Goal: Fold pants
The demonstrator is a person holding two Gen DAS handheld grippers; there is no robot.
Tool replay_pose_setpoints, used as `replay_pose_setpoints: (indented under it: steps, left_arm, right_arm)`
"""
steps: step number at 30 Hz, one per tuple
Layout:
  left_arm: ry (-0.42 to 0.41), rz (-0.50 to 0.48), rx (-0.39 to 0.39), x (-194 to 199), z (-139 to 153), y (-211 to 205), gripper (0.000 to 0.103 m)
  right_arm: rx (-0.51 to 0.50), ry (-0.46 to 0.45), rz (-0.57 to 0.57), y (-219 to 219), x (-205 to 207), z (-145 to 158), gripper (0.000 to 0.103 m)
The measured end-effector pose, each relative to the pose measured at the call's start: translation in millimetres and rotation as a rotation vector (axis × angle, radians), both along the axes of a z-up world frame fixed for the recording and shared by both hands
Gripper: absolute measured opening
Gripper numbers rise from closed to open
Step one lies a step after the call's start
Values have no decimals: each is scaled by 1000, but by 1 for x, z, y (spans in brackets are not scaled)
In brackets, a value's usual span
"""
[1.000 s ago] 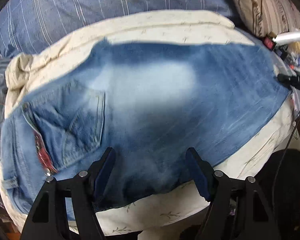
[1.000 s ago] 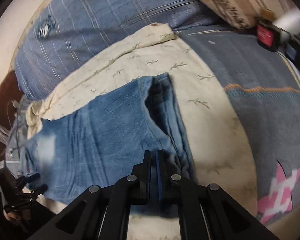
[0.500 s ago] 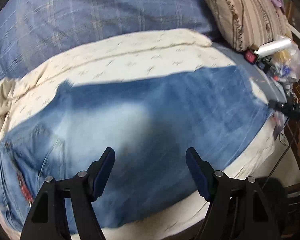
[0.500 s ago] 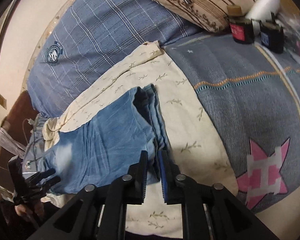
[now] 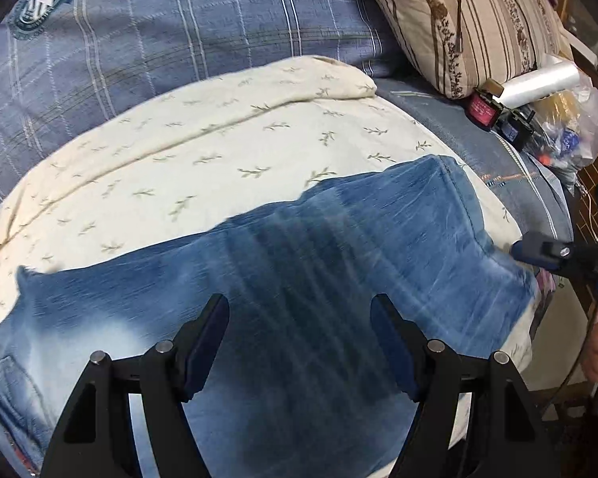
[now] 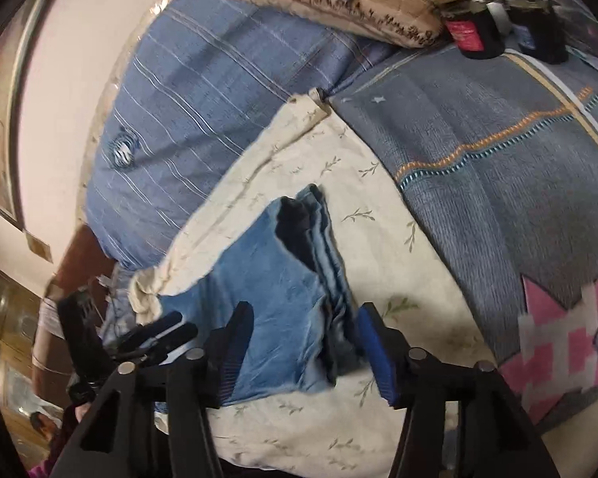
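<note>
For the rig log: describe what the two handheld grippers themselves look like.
Both match. The left gripper has a matte black angular frame with triangular cut-outs, silver round pivot pins, and two fingers faced with dark blue ribbed pads. The right gripper has the same black frame and silver pins, and its pads look brighter blue. No markings or sleeves are visible.

A bed point(image 6: 478, 199) covered in a grey-blue patterned blanket fills the room. A cream leaf-print sheet point(image 5: 203, 167) lies on it, a blue plaid pillow point(image 5: 159, 40) and striped beige cushion point(image 5: 466, 20) behind, against a pale wall point(image 6: 71, 59).
</note>
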State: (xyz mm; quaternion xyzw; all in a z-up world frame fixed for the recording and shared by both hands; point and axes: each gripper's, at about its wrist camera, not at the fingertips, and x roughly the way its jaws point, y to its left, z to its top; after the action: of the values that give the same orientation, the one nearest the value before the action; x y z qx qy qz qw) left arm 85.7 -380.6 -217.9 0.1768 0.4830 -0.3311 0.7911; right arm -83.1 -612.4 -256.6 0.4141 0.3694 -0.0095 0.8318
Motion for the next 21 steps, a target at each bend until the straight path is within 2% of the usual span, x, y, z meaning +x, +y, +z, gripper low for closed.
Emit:
replay_pose_setpoints:
  steps: [2, 5, 9, 12, 15, 18, 21]
  left_arm:
    - [-3, 3, 14, 2, -6, -8, 74]
    - [-2, 11, 22, 7, -14, -17, 74]
    - [-19, 2, 34, 13, -21, -30, 75]
    - [-45, -18, 45, 16, -20, -40, 76]
    - [-39, -24, 28, 15, -15, -33, 76]
    - [-62, -51, -7, 4, -3, -13, 75]
    - [-108, -67, 13, -8, 5, 9, 75]
  right_arm:
    - [-19, 35, 13, -2, 9, -4, 47]
    - [-13, 60, 45, -2, 21, -12, 39]
    - [-49, 85, 64, 0, 30, -16, 38]
    - [-26, 74, 61, -3, 33, -17, 39]
    - [7, 36, 63, -6, 30, -14, 39]
    - [4, 52, 65, -9, 30, -16, 39]
    - [11, 54, 92, -8, 33, -20, 41]
